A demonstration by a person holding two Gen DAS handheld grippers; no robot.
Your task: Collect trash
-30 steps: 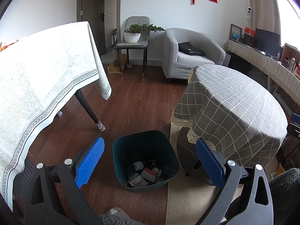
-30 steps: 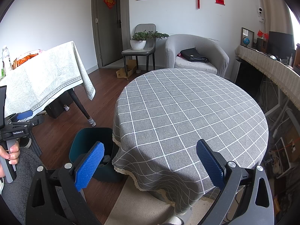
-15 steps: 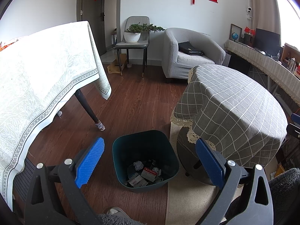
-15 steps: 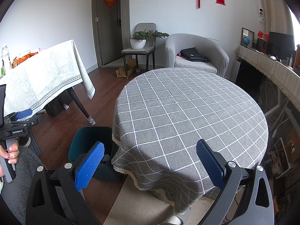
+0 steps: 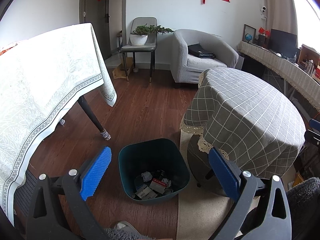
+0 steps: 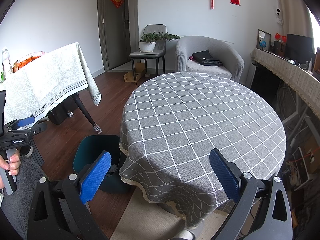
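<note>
A dark teal trash bin [image 5: 128, 164] stands on the wood floor beside the round table; crumpled paper and wrappers [image 5: 155, 184] lie in its bottom. My left gripper [image 5: 160, 170] is open and empty, held above the bin. My right gripper [image 6: 160, 172] is open and empty, held over the near edge of the round table with the grey checked cloth [image 6: 200, 120]. The bin also shows in the right wrist view [image 6: 88, 152], partly under the cloth's edge. The left gripper shows at the left of the right wrist view [image 6: 24, 126].
A table with a white patterned cloth [image 5: 40, 84] stands at the left, with a bottle and bags on it [image 6: 6, 60]. A grey armchair [image 5: 200, 56] and a chair with a potted plant [image 5: 140, 40] stand at the back. A beige rug [image 5: 200, 216] lies under the round table.
</note>
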